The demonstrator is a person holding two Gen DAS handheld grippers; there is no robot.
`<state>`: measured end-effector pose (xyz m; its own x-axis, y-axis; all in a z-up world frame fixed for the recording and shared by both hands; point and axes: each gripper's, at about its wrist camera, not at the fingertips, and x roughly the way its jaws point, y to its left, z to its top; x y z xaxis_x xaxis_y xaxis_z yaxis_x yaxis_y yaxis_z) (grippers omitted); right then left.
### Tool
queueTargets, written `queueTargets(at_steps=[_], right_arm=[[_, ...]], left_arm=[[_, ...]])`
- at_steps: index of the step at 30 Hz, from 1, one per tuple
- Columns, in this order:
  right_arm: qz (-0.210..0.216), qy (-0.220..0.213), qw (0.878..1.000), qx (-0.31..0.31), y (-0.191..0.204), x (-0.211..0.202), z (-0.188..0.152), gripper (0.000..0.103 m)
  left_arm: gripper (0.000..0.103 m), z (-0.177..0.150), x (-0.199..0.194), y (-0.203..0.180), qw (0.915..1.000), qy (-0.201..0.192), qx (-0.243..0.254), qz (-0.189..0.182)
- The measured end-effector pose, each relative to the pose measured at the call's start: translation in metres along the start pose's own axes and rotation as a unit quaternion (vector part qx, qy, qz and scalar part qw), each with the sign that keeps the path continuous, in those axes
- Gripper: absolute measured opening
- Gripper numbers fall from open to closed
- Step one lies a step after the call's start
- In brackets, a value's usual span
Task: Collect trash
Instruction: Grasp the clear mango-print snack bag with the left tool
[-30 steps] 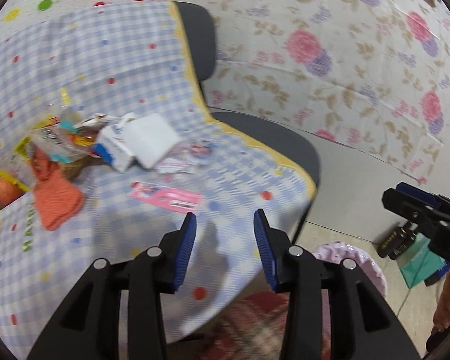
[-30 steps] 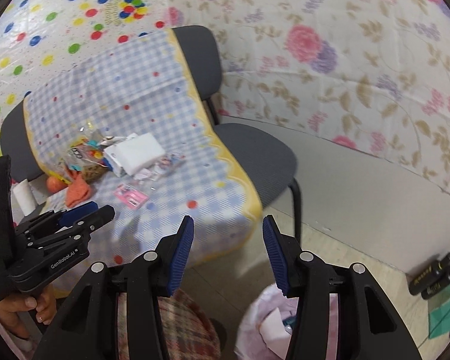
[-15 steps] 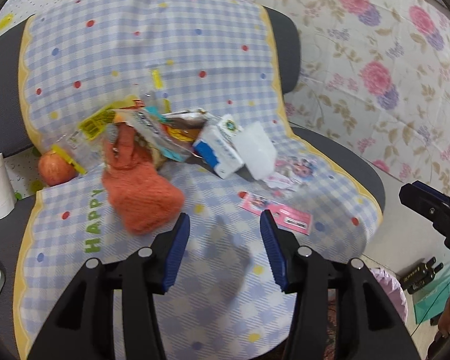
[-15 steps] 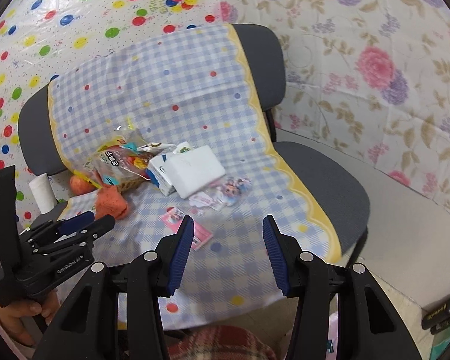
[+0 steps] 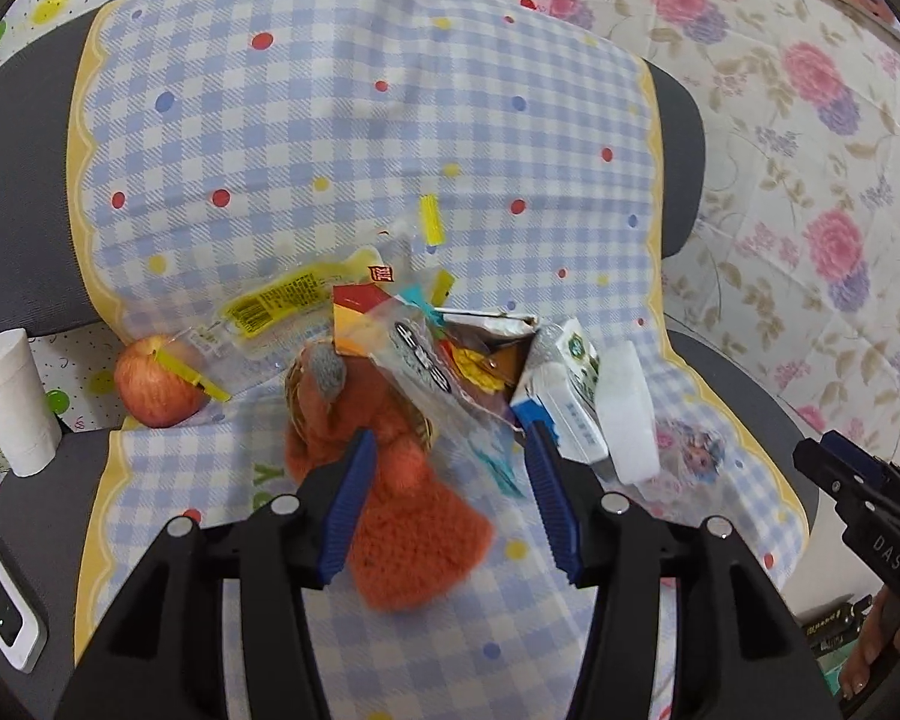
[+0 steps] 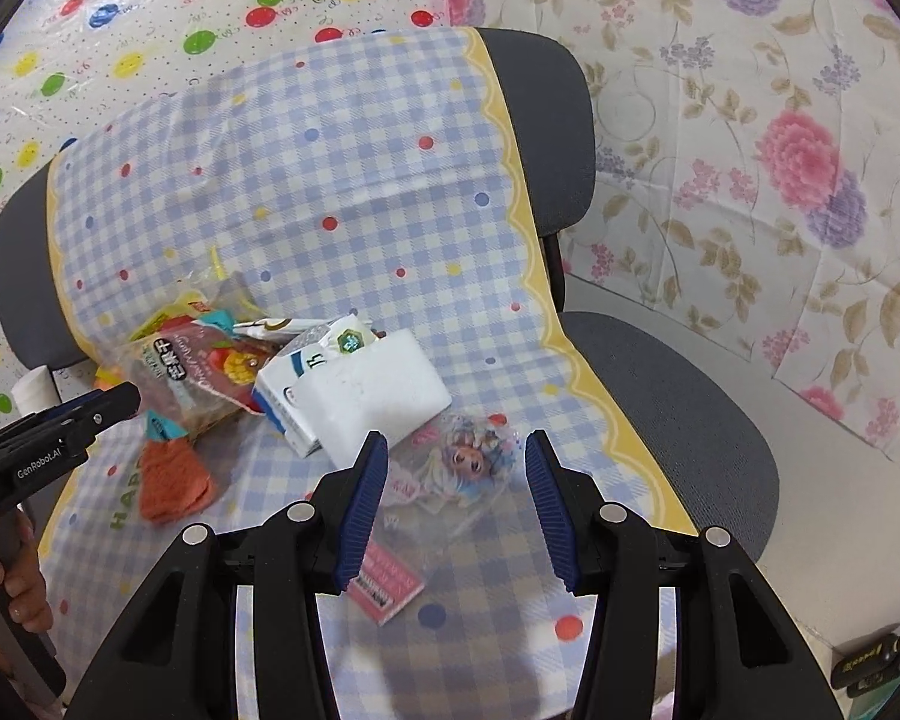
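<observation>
Trash lies on a checked cloth [image 5: 342, 138] over a chair seat. A clear snack bag [image 5: 426, 360] with colourful print, a crumpled carton [image 5: 570, 396] and a white foam block [image 5: 627, 414] lie together. My left gripper [image 5: 450, 474] is open, close above the snack bag and an orange knitted piece [image 5: 414, 540]. My right gripper [image 6: 456, 492] is open above a cartoon sticker wrapper [image 6: 474, 456]. A pink card [image 6: 387, 585] lies near its left finger. The foam block [image 6: 378, 399] and carton [image 6: 288, 384] lie just beyond.
An apple [image 5: 156, 381] and a paper roll [image 5: 12, 402] sit at the seat's left. A small white device [image 5: 3, 606] lies lower left. The dark chair back [image 6: 540, 132] and floral wall covering [image 6: 750, 150] stand behind.
Both grippers have swung left from the floor and bin area and moved in close over the chair seat. The left gripper now hovers at the snack bag, the right at the sticker wrapper.
</observation>
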<state>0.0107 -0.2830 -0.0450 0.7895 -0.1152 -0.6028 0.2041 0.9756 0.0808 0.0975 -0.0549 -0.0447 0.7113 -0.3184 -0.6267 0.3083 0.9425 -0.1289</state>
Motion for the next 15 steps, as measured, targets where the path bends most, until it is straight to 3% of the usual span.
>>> queueTargets(at_steps=[3,8,14,15], right_arm=[[0.001,0.003,1.0,0.002,0.001,0.01,0.003,0.05],[0.006,0.012,1.0,0.005,0.003,0.019,0.002,0.05],[0.011,0.025,1.0,-0.001,0.007,0.018,-0.008,0.05],[0.012,0.026,1.0,-0.001,0.008,0.018,-0.01,0.05]], left_arm=[[0.042,0.007,0.016,0.005,0.9999,0.011,-0.006,0.002],[0.019,0.013,0.044,0.008,0.9989,0.042,-0.014,-0.013],[0.017,0.013,0.056,0.009,0.997,0.068,-0.02,-0.032],[0.006,0.013,0.055,0.008,0.9972,0.065,-0.018,-0.031]])
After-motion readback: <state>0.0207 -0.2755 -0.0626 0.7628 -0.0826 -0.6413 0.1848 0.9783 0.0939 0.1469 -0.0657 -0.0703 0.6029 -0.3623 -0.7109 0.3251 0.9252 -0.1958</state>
